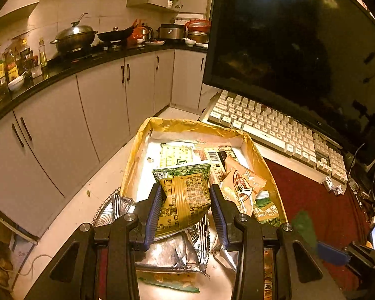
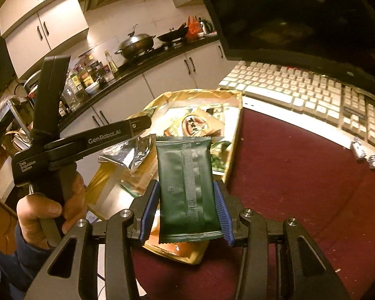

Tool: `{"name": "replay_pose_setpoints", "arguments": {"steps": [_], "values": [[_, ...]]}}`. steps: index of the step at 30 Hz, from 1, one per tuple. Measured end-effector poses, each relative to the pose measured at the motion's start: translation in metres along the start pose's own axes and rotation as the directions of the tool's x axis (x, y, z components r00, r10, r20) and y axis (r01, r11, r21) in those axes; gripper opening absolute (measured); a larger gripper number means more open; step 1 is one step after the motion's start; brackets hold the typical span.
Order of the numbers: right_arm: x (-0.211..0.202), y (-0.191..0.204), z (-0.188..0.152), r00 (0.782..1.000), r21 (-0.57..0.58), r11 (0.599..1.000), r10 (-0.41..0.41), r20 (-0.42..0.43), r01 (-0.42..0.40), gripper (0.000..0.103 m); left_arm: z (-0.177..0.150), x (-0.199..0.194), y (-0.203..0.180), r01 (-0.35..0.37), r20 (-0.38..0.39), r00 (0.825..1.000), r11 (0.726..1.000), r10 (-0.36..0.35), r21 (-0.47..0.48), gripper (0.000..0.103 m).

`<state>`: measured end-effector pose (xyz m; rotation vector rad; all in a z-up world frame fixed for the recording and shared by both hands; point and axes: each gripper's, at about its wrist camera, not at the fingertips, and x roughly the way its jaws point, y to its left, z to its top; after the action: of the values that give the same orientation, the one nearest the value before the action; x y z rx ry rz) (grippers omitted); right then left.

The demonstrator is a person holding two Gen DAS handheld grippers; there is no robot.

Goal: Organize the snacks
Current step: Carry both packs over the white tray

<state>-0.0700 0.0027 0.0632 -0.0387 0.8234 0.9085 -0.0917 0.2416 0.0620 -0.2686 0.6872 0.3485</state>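
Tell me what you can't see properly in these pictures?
- Left wrist view: the silver packets are partly hidden behind the left gripper and its yellow-green packet.
- Right wrist view: the dark green packet shows only its back seam, so its front is hidden.
- Both views: print on packets in the box is too small.

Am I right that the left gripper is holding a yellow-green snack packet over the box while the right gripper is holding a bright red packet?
Not quite: the right gripper holds a dark green packet, not red, as the right wrist view shows. The left gripper does hold the yellow-green snack packet over the box.
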Motion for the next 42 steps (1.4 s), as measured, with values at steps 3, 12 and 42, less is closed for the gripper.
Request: {"name": "replay_pose_setpoints", "arguments": {"steps": [3,12,42], "values": [[0.009,0.002,0.001,1.0,0.001,1.0,0.004,-0.018,-0.004,0.044,0.002,0.003,-0.001,0.0,-0.005,1.0,1.0,0.0,0.009,0.041],[0.024,0.004,0.004,0.999,0.003,1.0,0.001,-0.038,-0.001,0.044,0.005,0.013,-0.003,0.013,-0.029,0.999,1.0,-0.012,0.019,0.041],[0.044,0.013,0.003,0.999,-0.065,0.997,-0.042,-0.008,0.041,0.043,0.001,0.022,-0.012,-0.01,-0.036,0.999,0.997,0.013,0.079,0.041]]}}
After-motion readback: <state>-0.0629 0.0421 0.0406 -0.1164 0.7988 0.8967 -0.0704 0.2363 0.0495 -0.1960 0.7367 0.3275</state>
